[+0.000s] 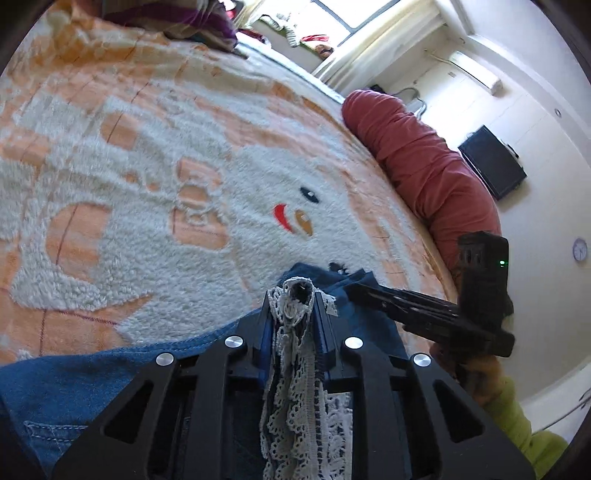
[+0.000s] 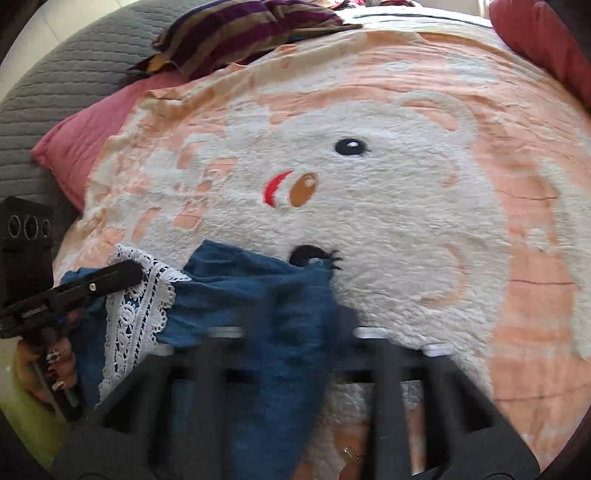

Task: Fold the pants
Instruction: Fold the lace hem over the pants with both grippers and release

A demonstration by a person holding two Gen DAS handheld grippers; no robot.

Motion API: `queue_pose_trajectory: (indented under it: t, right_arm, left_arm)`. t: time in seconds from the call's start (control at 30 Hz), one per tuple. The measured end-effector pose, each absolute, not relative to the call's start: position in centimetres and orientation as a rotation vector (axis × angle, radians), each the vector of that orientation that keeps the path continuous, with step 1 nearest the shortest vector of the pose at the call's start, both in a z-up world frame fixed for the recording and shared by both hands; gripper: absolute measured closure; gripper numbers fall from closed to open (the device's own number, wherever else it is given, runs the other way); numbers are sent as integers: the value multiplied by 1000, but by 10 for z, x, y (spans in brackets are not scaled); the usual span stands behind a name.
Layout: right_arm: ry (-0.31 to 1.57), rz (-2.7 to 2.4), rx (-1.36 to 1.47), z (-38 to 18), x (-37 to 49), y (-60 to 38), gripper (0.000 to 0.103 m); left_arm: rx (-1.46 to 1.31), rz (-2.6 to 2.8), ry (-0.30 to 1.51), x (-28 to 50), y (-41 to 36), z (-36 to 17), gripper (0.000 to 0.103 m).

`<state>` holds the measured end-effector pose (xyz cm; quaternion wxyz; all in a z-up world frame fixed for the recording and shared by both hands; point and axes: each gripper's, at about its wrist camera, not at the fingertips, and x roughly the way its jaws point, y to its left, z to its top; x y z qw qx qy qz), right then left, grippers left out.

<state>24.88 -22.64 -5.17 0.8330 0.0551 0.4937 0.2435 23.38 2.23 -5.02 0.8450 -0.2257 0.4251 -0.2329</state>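
Blue denim pants (image 1: 92, 380) with a white lace hem (image 1: 295, 369) lie on the near edge of a bed. My left gripper (image 1: 295, 295) is shut on a bunched fold of that lace and the denim under it. In the right wrist view the left gripper (image 2: 133, 271) comes in from the left, its tip on the lace hem (image 2: 136, 306). My right gripper (image 2: 295, 328) is motion-blurred, with a ridge of the pants (image 2: 251, 280) drawn up between its fingers. Seen from the left wrist, the right gripper (image 1: 351, 290) pinches the blue cloth just right of my left one.
A fluffy peach and white bear blanket (image 2: 406, 221) covers the bed. A red bolster (image 1: 424, 166) runs along its right side. A striped cloth (image 2: 240, 33), a pink pillow (image 2: 81, 147) and a grey quilted headboard (image 2: 55, 92) lie beyond. A hand (image 2: 55, 369) holds the left gripper's handle.
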Motion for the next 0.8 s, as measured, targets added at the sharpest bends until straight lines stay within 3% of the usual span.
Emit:
queue_pose_trajectory:
  t: [0.17,0.27,0.33,0.43,0.8]
  right_arm:
    - [962,455,102,-44,240,-227,95]
    - [958,412,16,-51,239,-216,91]
    - [943,388,8,-53,237,-217,85]
    - [906,360,34,-44,230,-229,68]
    - [796,371,141,-8,189,-260,38]
  left_arm:
    - [-380,-444,897,233,14,-49,85]
    - [-347,-405,919,233,12,-58,80]
    - [-359,-403,922,233,15,-60,78]
    - [-353,-392,909,228,20,-55,75]
    - [-222,-328,802,190,19,-12,37]
